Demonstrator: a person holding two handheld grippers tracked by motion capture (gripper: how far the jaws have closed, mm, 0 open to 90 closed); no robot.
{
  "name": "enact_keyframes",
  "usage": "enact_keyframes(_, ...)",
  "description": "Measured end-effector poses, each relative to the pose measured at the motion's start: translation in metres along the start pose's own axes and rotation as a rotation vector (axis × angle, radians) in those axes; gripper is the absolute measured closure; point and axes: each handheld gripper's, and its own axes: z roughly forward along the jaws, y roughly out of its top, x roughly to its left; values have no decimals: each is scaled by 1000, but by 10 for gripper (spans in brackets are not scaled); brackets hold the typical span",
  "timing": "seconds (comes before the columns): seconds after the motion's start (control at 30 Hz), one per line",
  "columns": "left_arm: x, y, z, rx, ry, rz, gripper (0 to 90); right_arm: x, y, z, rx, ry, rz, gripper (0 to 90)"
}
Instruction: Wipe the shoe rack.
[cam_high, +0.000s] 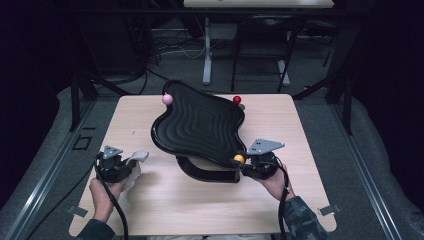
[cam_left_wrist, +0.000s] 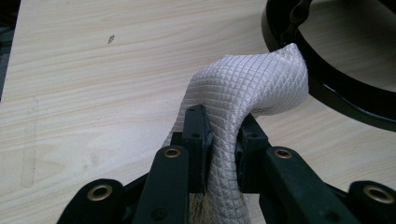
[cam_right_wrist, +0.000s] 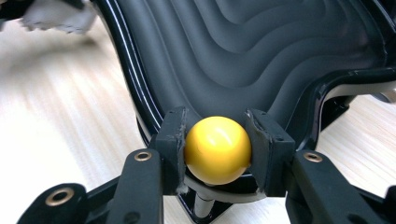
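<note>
A black wavy tray (cam_high: 200, 122) with ridged contours sits tilted on a black curved base (cam_high: 200, 172) in the middle of the wooden table (cam_high: 165, 205). It carries ball knobs at its corners: pink (cam_high: 167, 99) at the far left, red (cam_high: 237, 99) at the far right, yellow (cam_high: 239, 159) at the near right. My right gripper (cam_high: 245, 162) is shut on the yellow ball (cam_right_wrist: 217, 149), its jaws pressing both sides at the tray's rim (cam_right_wrist: 135, 88). My left gripper (cam_high: 122, 162) is shut on a white quilted cloth (cam_left_wrist: 243, 100), which bulges up toward the base (cam_left_wrist: 327, 88).
Table legs, cables and dark frames stand on the grey floor beyond the table. Bare wood lies at the table's front (cam_high: 200, 210) and along its left side (cam_high: 127, 120). A small dark mark (cam_left_wrist: 111, 39) sits on the wood ahead of the left gripper.
</note>
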Motion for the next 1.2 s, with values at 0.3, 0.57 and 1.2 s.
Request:
enact_keyframes(0.3, -2, -1, 1, -3, -3, 9, 773, -4, 1, 6, -20, -56, 75, 582)
enact_keyframes(0.57, -5, -2, 3, -16, -7, 18, 773, 1, 1, 8, -20, -180, 104, 593)
enact_keyframes(1.2, -32, 2, 43, -96, -98, 43, 789, 3, 4, 14, -29, -141, 102, 598)
